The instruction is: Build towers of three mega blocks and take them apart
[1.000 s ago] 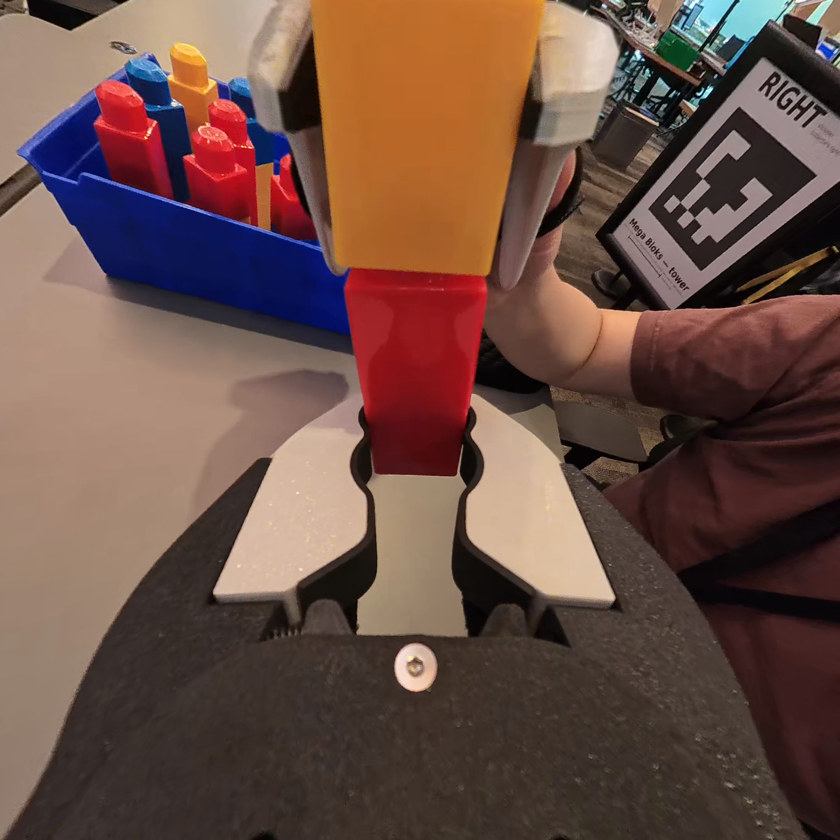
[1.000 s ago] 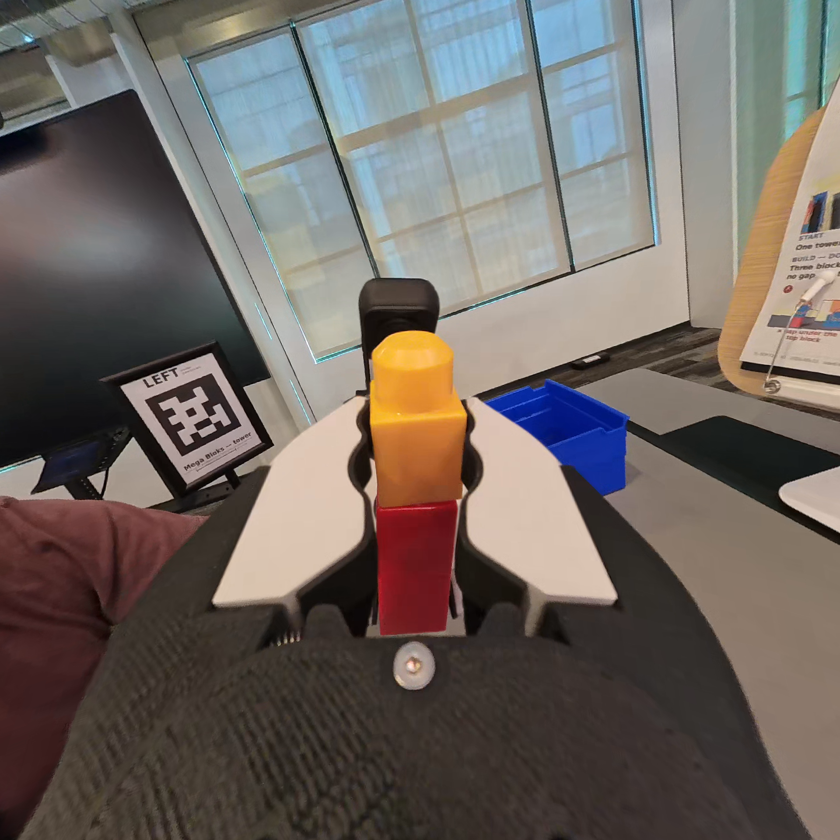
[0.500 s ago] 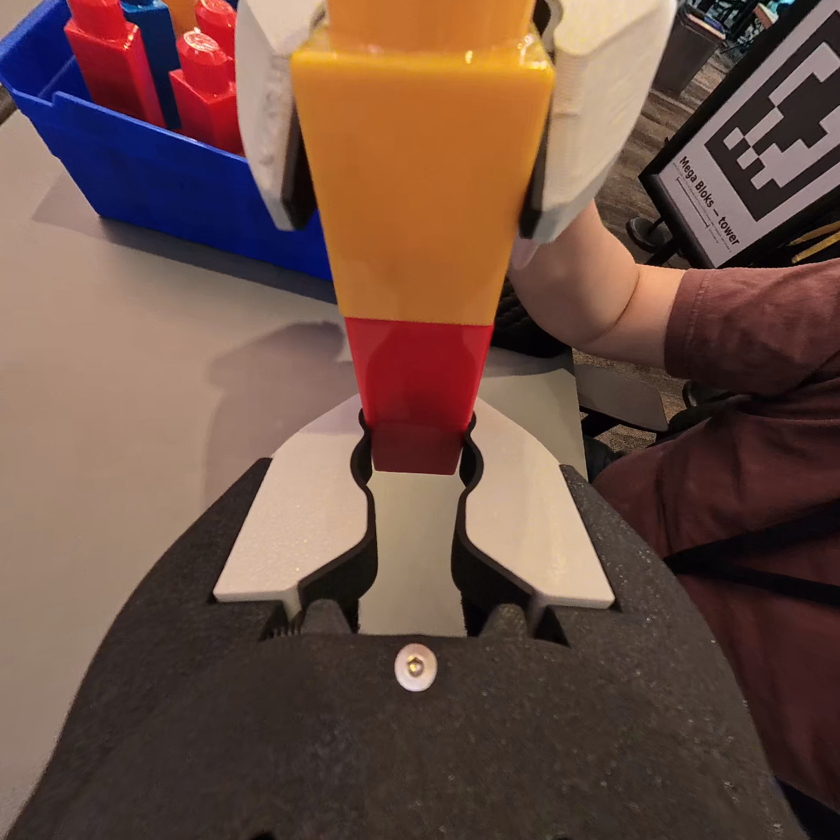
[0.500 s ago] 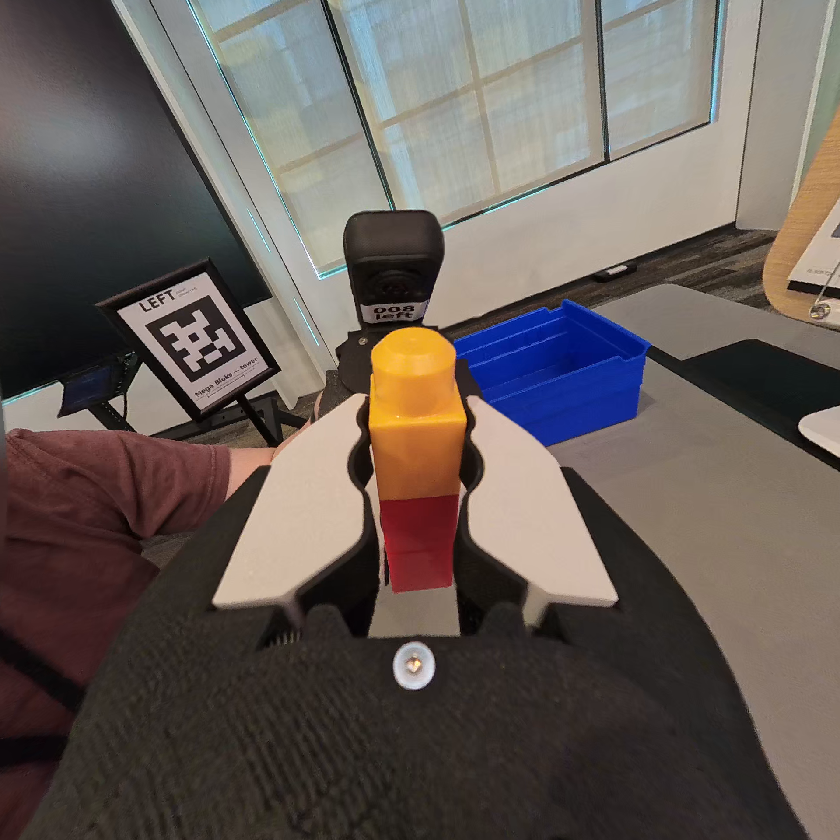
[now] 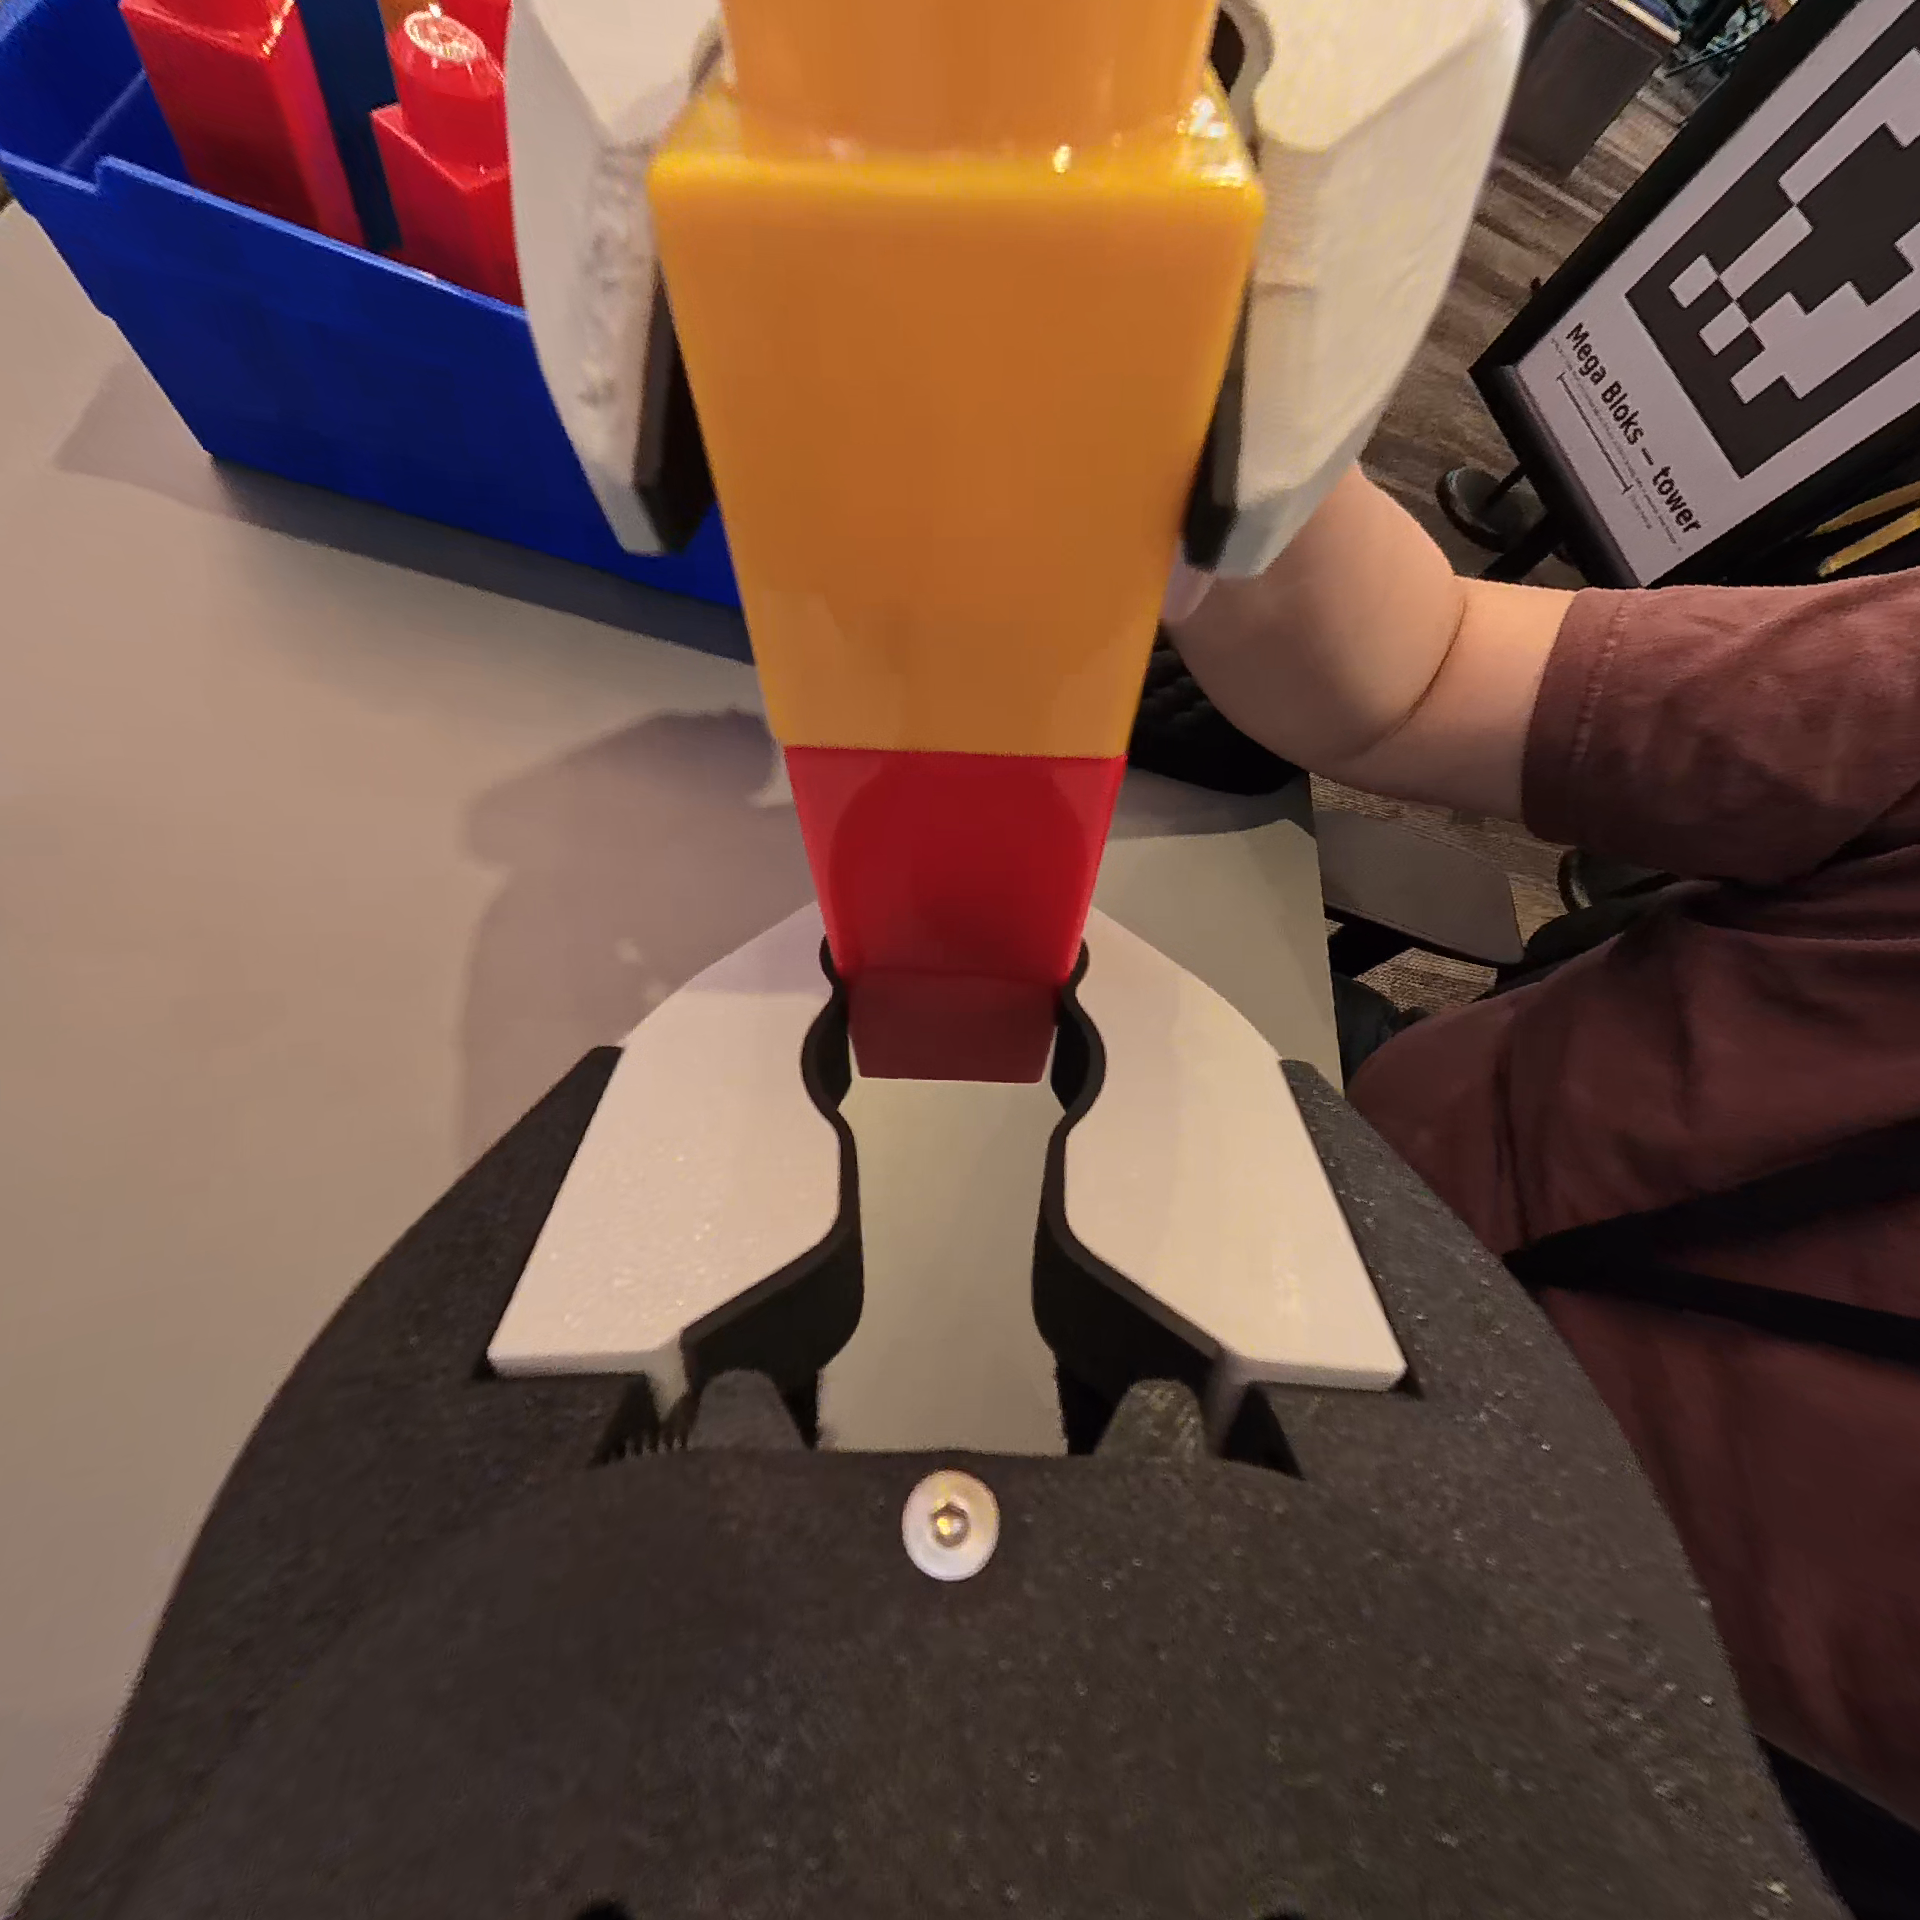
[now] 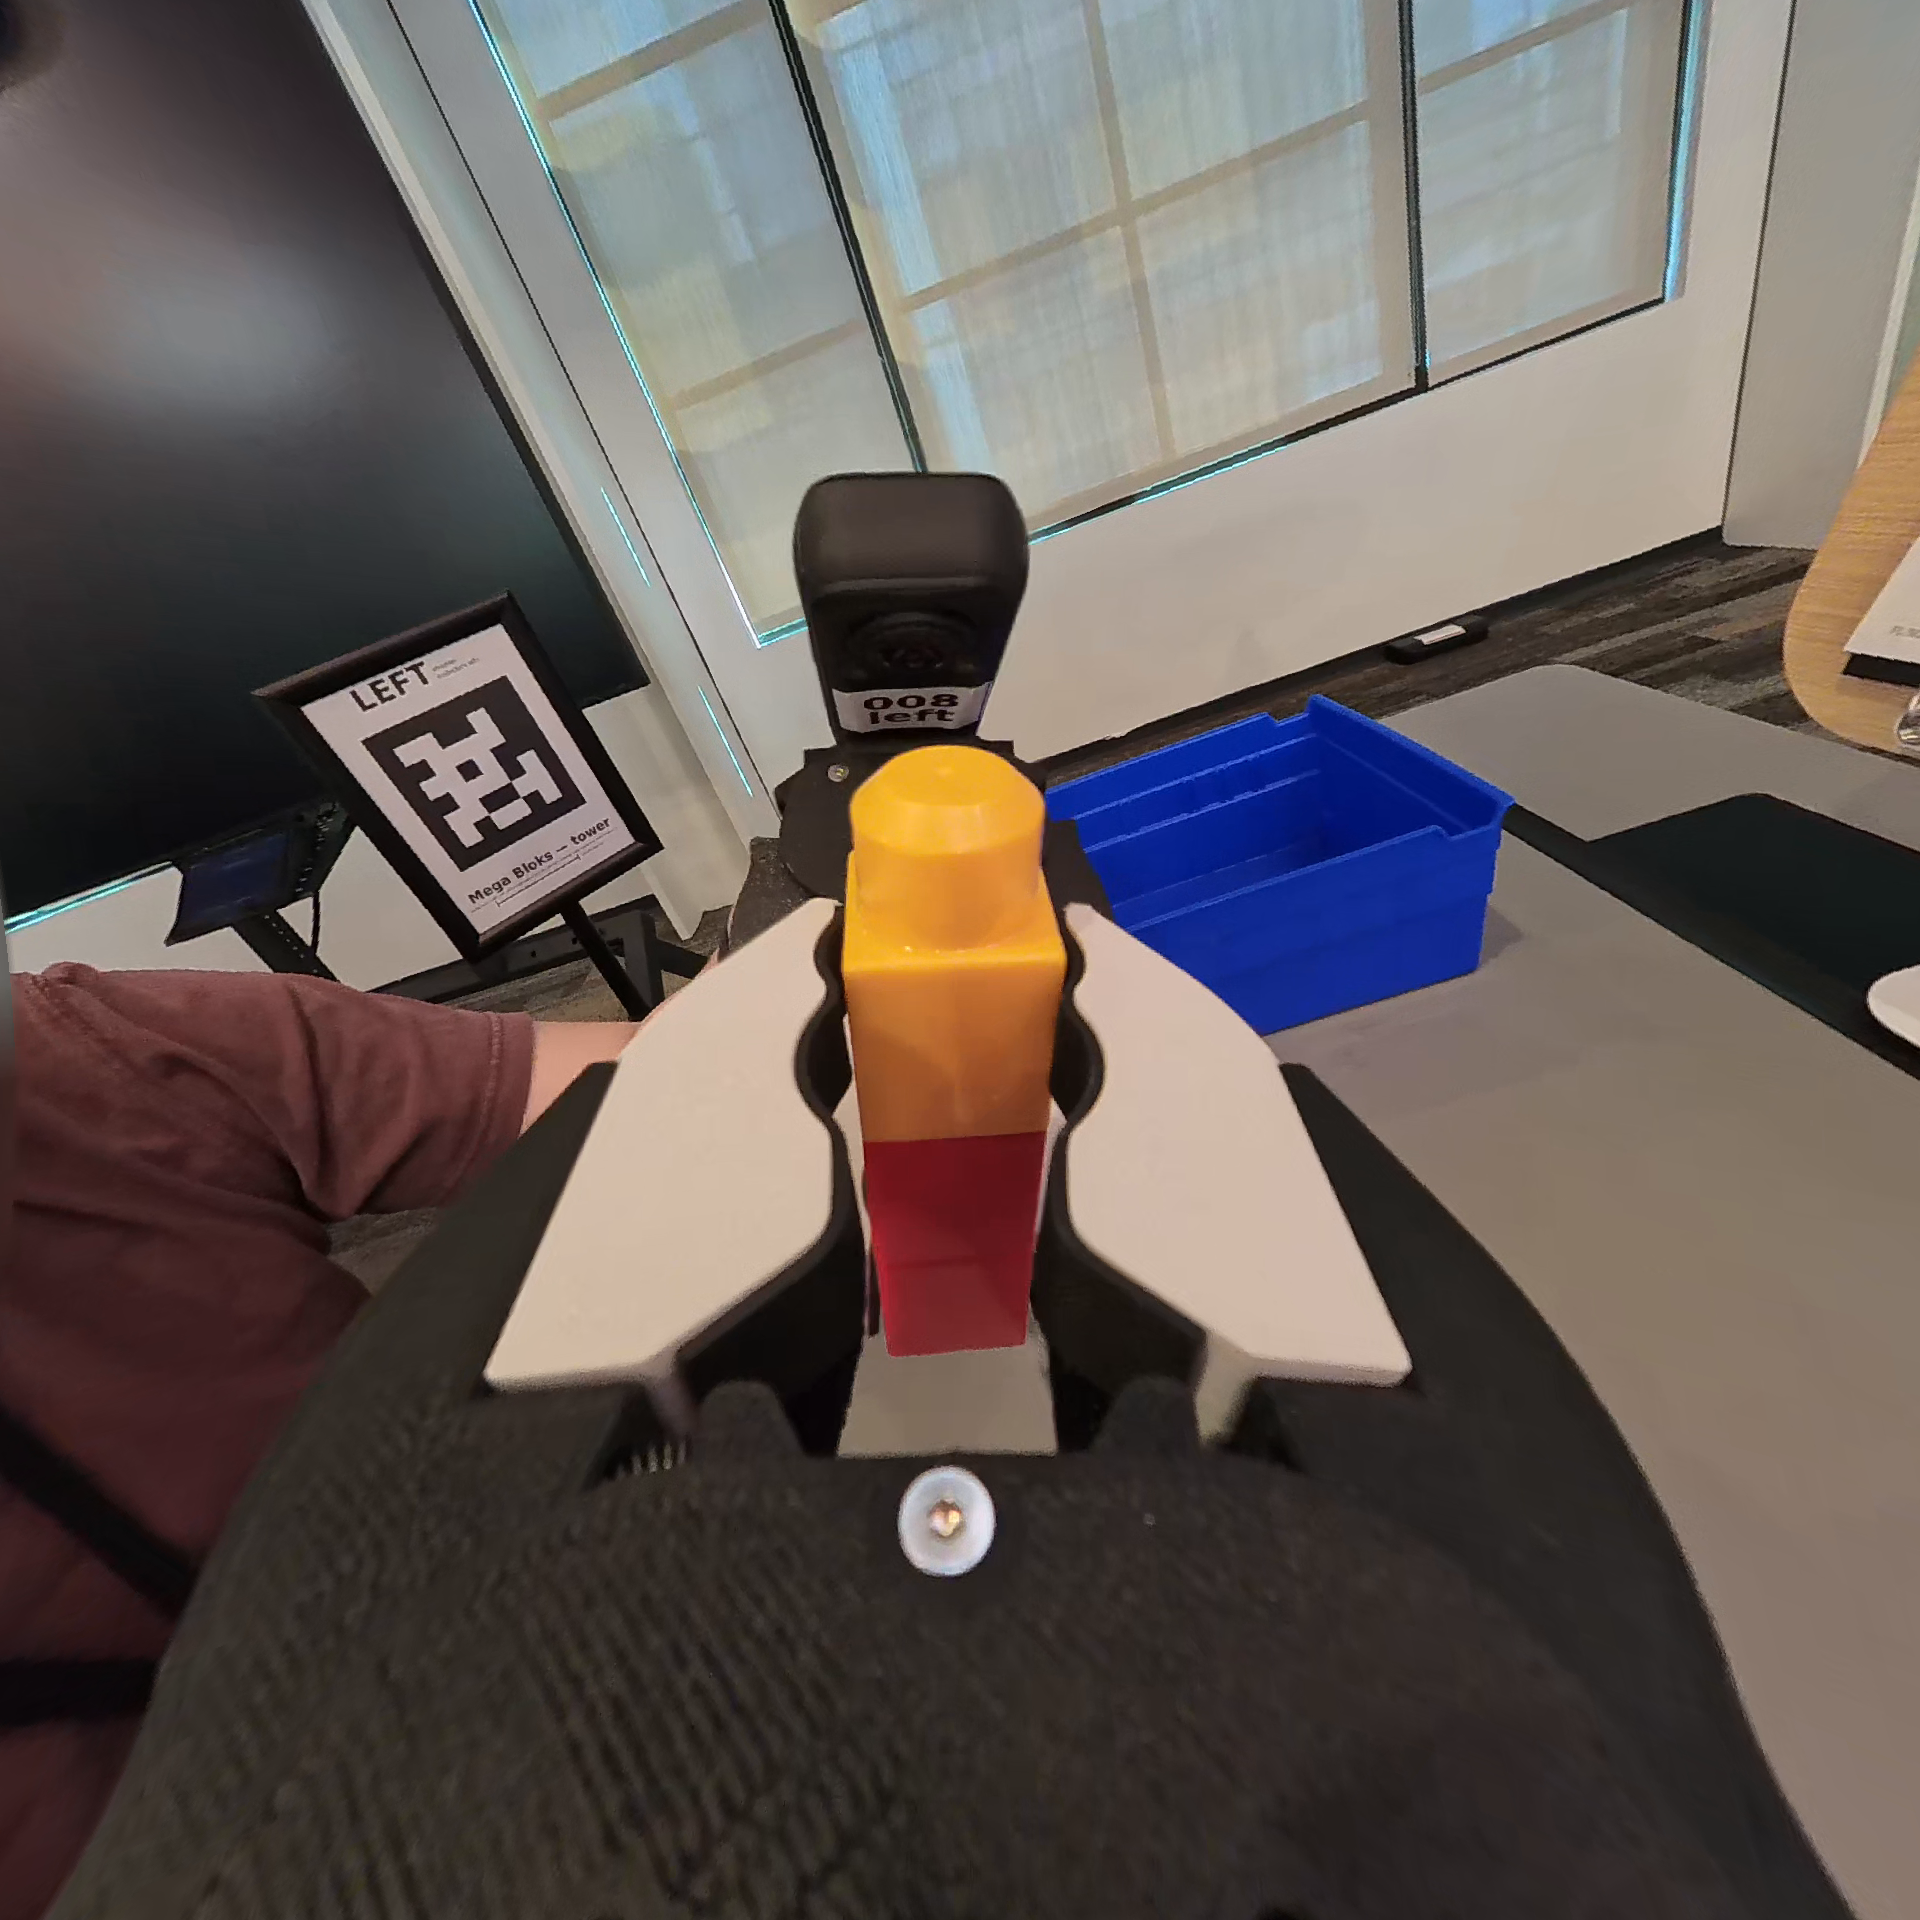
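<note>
**Two-block stack drawn closer, both grippers clamped on it**

Since a second ago, the stack fills more of the left wrist view: the yellow block (image 5: 951, 436) now looms large and the blue bin (image 5: 343, 343) has slid up toward the top left corner. In the right wrist view the camera has tipped downward, so we see more of the grey table (image 6: 1558, 1195) and the second, bare blue bin (image 6: 1299, 883).

We hold one short tower between us, a yellow block pushed onto a red block (image 5: 951, 894). Our left gripper (image 5: 951, 997) has its jaws clamped on the bottom end of the red block, dark pads pressed on both its sides. Our right gripper (image 6: 951, 997) has its jaws clamped on the yellow block, one pad on each side, with the red block (image 6: 951, 1236) lying back between the fingers toward the gripper body. The yellow stud (image 6: 945, 831) points away from the right camera, toward the left gripper's camera housing.

The tower hangs in the air above the table. Behind it, in the first bin, red blocks (image 5: 239, 114) stand upright with a blue one (image 5: 358, 114) among them. A framed marker sign (image 5: 1766, 291) stands off the table to the right, another (image 6: 457, 769) by the window.
</note>
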